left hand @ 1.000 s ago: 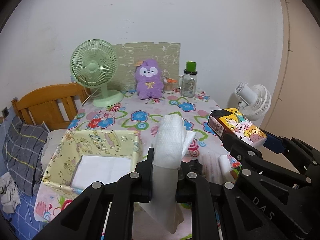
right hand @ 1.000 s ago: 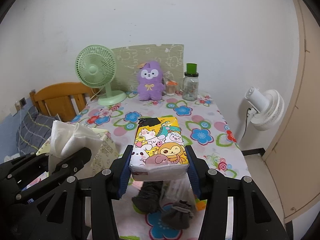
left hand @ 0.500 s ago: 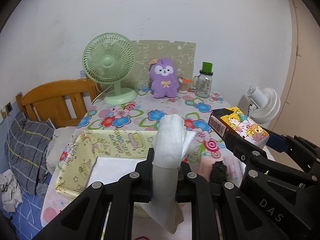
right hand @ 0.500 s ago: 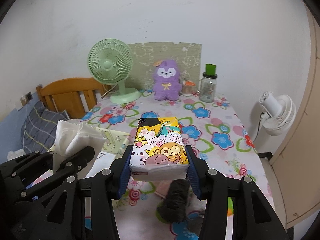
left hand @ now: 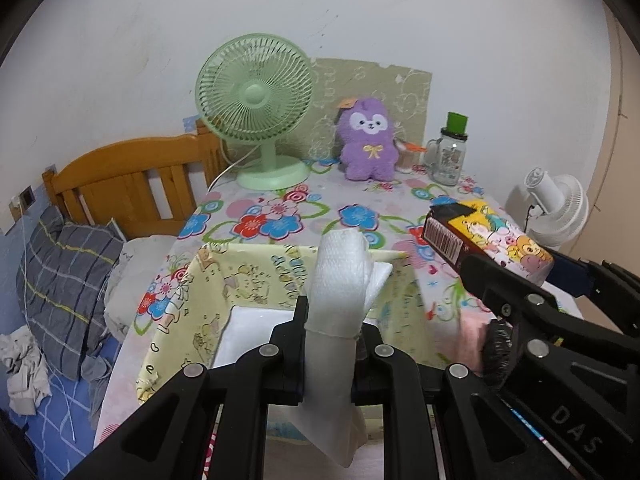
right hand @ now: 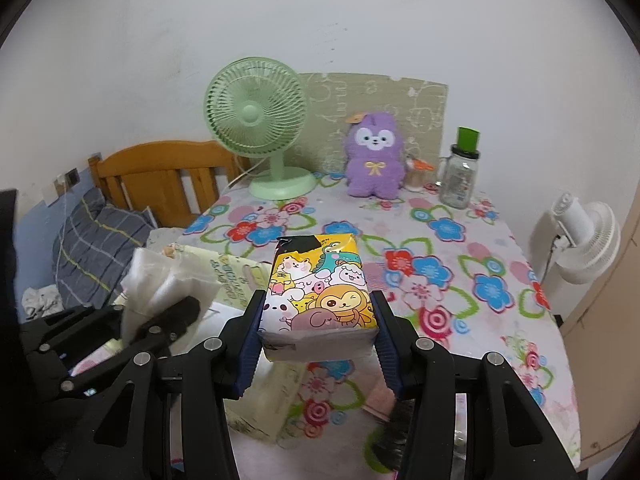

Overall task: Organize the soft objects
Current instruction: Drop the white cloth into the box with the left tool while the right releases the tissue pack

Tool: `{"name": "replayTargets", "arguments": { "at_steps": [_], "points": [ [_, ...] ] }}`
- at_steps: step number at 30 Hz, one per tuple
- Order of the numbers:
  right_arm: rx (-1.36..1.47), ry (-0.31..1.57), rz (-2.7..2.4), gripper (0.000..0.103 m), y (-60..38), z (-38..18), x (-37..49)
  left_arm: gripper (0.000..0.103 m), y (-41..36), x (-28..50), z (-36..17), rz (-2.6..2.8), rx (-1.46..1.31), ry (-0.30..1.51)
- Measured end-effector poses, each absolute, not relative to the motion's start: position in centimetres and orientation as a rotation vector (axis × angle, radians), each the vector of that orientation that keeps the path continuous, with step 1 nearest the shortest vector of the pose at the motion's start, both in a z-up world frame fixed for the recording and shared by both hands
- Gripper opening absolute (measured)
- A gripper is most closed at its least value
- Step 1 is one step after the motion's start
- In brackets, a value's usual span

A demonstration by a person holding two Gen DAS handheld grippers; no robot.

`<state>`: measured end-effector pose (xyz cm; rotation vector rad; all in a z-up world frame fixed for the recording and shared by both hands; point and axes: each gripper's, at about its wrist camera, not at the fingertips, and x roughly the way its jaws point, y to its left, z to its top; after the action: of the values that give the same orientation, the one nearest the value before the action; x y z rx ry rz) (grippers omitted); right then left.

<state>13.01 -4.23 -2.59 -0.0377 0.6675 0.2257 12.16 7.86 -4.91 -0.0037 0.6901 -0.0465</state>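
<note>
White, quilted-looking tissue wad (left hand: 340, 276) at centre frame, clamped between black fingers of the left gripper (left hand: 332, 344). Tissue pack (right hand: 318, 284) printed with cartoon animals on yellow, black at its far corner, barcode end dark brown, between blue-padded black fingers of the right gripper (right hand: 318, 320). Pale yellow storage box (left hand: 224, 280) with faint cartoon prints, white inside. Tablecloth (right hand: 460, 256) pinkish white with red, blue and pink flowers, green loops. Mint-green fan (left hand: 256, 96) and purple plush (left hand: 368, 140) with yellow bow in upper middle. Jar (left hand: 450, 152) clear, green cap. Grey plaid pillow (left hand: 64, 264) at left.
</note>
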Motion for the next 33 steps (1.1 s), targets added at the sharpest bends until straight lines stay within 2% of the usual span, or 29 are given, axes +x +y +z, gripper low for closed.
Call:
{"name": "replayTargets", "arguments": {
  "at_steps": [6, 8, 14, 16, 18, 21, 22, 23, 24, 25, 26, 33],
  "points": [
    [-0.054, 0.681, 0.282, 0.054, -2.0, -3.5, 14.2, 0.02, 9.4, 13.1, -6.1, -0.01, -0.017, 0.701],
    [-0.05, 0.702, 0.3, 0.054, -1.4, -4.2, 14.8, 0.027, 9.9, 13.4, -6.5, 0.014, -0.015, 0.702],
    [-0.057, 0.729, 0.332, 0.054, 0.3, -5.4, 15.9, 0.036, 11.0, 14.6, -8.0, 0.017, -0.029, 0.761],
    [-0.057, 0.736, 0.336, 0.054, 0.7, -5.8, 16.2, 0.043, 11.3, 14.8, -8.4, 0.02, -0.03, 0.778],
    [-0.061, 0.746, 0.346, 0.056, 1.2, -6.2, 16.6, 0.062, 11.5, 15.0, -8.7, 0.018, -0.029, 0.788],
    [-0.08, 0.757, 0.336, 0.057, 1.7, -6.8, 16.9, 0.068, 11.3, 15.2, -9.2, -0.004, -0.017, 0.814],
    [-0.08, 0.754, 0.334, 0.064, 1.8, -6.9, 16.8, 0.069, 11.3, 15.2, -9.3, -0.006, -0.015, 0.815],
    [-0.081, 0.755, 0.328, 0.07, 1.8, -6.9, 16.8, 0.074, 11.3, 15.1, -9.3, -0.006, -0.017, 0.812],
    [-0.082, 0.754, 0.314, 0.082, 1.7, -7.0, 16.9, 0.083, 11.3, 15.0, -9.2, -0.004, -0.018, 0.81],
    [-0.082, 0.745, 0.308, 0.086, 1.5, -6.9, 16.9, 0.087, 11.2, 14.9, -9.1, -0.001, -0.015, 0.805],
    [-0.081, 0.738, 0.305, 0.087, 1.4, -6.9, 16.8, 0.092, 11.1, 14.8, -9.0, -0.002, -0.014, 0.799],
    [-0.065, 0.737, 0.253, 0.098, 0.2, -6.1, 16.7, 0.095, 10.3, 14.1, -7.8, -0.001, 0.001, 0.762]
  ]
}}
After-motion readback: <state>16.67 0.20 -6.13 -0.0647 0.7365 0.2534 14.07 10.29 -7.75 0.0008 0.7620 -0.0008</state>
